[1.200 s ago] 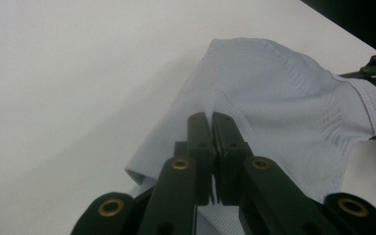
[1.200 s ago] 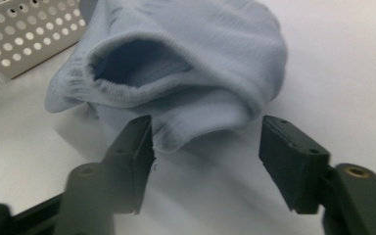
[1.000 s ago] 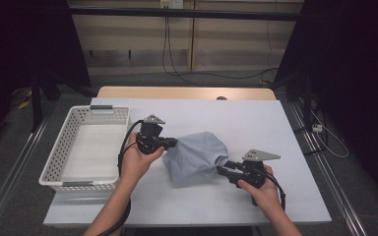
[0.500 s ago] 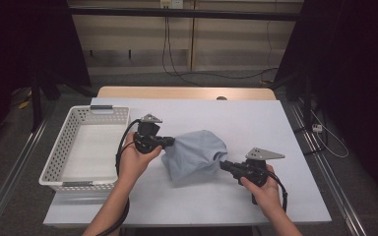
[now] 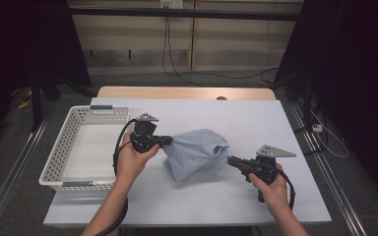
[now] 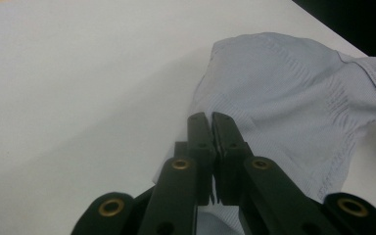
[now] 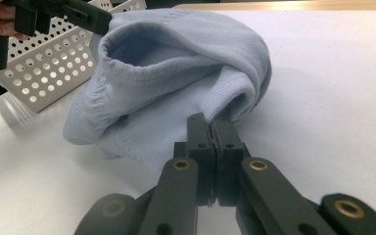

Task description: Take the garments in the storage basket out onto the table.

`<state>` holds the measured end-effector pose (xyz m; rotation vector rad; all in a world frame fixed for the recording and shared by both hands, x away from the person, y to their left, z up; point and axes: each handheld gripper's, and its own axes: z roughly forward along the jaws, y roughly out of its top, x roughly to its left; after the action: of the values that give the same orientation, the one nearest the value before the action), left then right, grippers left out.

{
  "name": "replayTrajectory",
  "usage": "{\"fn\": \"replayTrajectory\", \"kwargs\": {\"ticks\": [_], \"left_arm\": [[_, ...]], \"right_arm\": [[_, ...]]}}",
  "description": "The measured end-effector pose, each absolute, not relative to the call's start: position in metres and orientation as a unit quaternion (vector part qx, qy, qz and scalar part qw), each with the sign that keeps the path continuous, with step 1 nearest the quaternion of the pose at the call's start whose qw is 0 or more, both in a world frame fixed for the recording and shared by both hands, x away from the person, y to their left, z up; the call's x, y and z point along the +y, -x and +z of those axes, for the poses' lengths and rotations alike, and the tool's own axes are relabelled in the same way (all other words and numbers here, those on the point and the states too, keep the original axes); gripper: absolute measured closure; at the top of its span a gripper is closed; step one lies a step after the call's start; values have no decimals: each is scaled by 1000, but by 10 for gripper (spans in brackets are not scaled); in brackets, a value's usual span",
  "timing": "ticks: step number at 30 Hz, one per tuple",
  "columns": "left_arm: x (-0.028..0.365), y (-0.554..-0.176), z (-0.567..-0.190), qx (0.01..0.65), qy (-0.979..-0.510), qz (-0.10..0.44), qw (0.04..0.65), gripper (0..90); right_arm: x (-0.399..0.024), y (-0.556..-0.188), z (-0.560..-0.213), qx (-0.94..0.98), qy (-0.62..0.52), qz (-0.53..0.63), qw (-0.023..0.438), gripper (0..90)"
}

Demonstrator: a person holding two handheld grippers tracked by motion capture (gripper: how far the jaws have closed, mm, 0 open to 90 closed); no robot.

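the pale blue garment [image 5: 197, 152] sits bunched in a mound at the middle of the white surface [image 5: 256, 118], just right of the white basket [image 5: 86, 142], which lies at 9 o'clock from it. left tongs [image 5: 169, 141] are pinched shut on the garment's edge at its 9 o'clock side; right tongs [image 5: 230, 159] have just been closing & now sit clamped on a ribbed hem at about 4 o'clock, cloth caught between the jaws. risks from here: right grip looks thin, only a sliver of hem, so a hard pull apart could slip it free & drop that side. if both hands lift unevenly the cloth will prob twist instead of spreading. swinging toward the basket, a trailing fold could snag its rim.
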<state>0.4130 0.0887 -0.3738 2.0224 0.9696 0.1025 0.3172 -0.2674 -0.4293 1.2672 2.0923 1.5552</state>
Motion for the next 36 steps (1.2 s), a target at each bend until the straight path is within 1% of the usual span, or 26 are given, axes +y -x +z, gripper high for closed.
{"fn": "replayTrajectory", "kwargs": {"ticks": [25,27,29,32,35,36], "left_arm": [[89,-413,-377,399,-812,28,425,877],[88,-413,-378,400,-814,33,420,877],[90,-414,-378,405,-817,42,409,877],[94,-416,-380,411,-812,35,414,877],[90,-416,-383,410,-814,32,410,877],[88,-416,-383,408,-816,32,407,877]], "right_arm": [[-301,-317,-421,680,-468,549,128,893],[-304,-317,-421,678,-472,548,130,900],[-309,-316,-420,669,-480,549,143,900],[-325,-314,-416,653,-497,550,158,900],[-329,-313,-420,660,-495,544,152,900],[-327,-314,-422,663,-495,541,152,850]]}}
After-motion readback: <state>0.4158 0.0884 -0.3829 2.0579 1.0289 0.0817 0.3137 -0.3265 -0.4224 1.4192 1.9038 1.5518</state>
